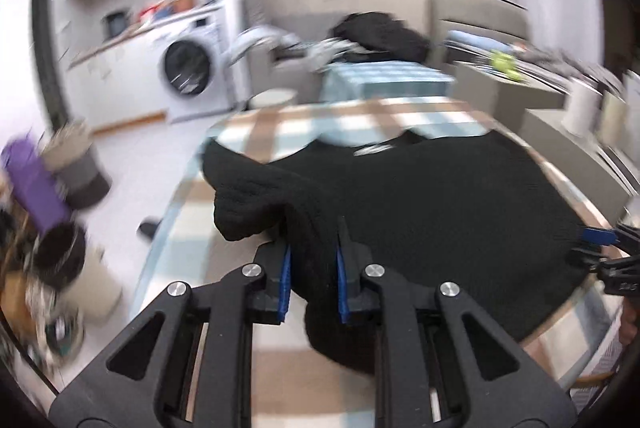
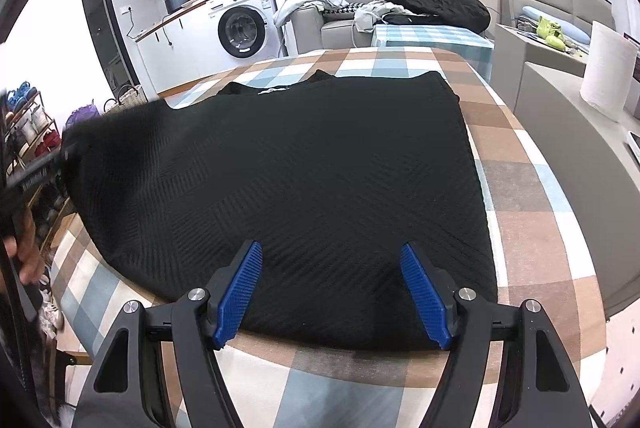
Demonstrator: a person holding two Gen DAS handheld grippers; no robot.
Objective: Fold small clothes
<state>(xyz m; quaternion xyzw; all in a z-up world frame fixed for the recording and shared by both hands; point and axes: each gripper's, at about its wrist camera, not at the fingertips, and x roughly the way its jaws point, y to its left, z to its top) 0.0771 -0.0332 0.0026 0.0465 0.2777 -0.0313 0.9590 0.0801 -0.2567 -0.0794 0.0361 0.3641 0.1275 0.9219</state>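
Observation:
A black knitted garment (image 2: 300, 156) lies spread on the checked tablecloth (image 2: 520, 196), its collar at the far side. In the left wrist view my left gripper (image 1: 314, 252) is shut on the garment's (image 1: 440, 196) left side, and the pinched fabric is lifted and bunched off the table. In the right wrist view that left gripper (image 2: 44, 168) shows blurred at the left edge, with the cloth raised there. My right gripper (image 2: 331, 250) stands open just above the near hem, with nothing between its blue pads (image 2: 240, 292). It also appears at the right edge of the left wrist view (image 1: 600, 248).
Beyond the table stand a sofa with a pile of dark clothes (image 2: 440, 2), a washing machine (image 2: 242, 28) and a counter. A paper roll (image 2: 608, 68) stands on a grey unit to the right. Baskets (image 1: 80, 164) and a shoe rack (image 2: 28, 124) sit on the floor to the left.

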